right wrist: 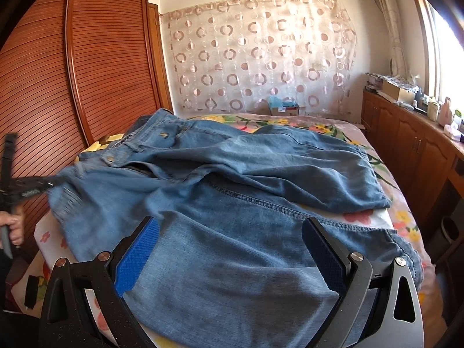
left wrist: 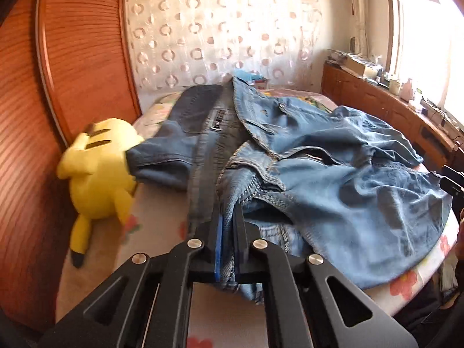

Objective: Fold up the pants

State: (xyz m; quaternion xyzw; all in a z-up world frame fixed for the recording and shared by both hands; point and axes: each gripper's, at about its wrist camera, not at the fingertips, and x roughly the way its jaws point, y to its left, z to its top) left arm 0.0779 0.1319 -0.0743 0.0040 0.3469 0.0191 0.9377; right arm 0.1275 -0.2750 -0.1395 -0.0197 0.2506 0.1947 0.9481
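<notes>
A bed (right wrist: 377, 217) with a flowered sheet fills the room between a slatted wooden wardrobe (right wrist: 87, 72) on the left and a low wooden cabinet (right wrist: 406, 145) under the window on the right; a sheer curtain (right wrist: 261, 58) with a ring pattern hangs on the far wall. The jeans (right wrist: 232, 179) lie spread and rumpled across the bed, waistband towards the wardrobe side, one leg reaching to the near edge. A darker denim piece (left wrist: 188, 133) lies partly under them at the far left. A yellow plush toy (left wrist: 98, 174) rests on the sheet against the wardrobe, touching that darker denim. The left gripper (left wrist: 227, 223) is clamped tight on a bunched fold of the jeans near the waistband, cloth squeezed between its blue pads. The right gripper (right wrist: 232, 255) stands wide apart over the near leg, its pads either side of the cloth and not pressing it.
</notes>
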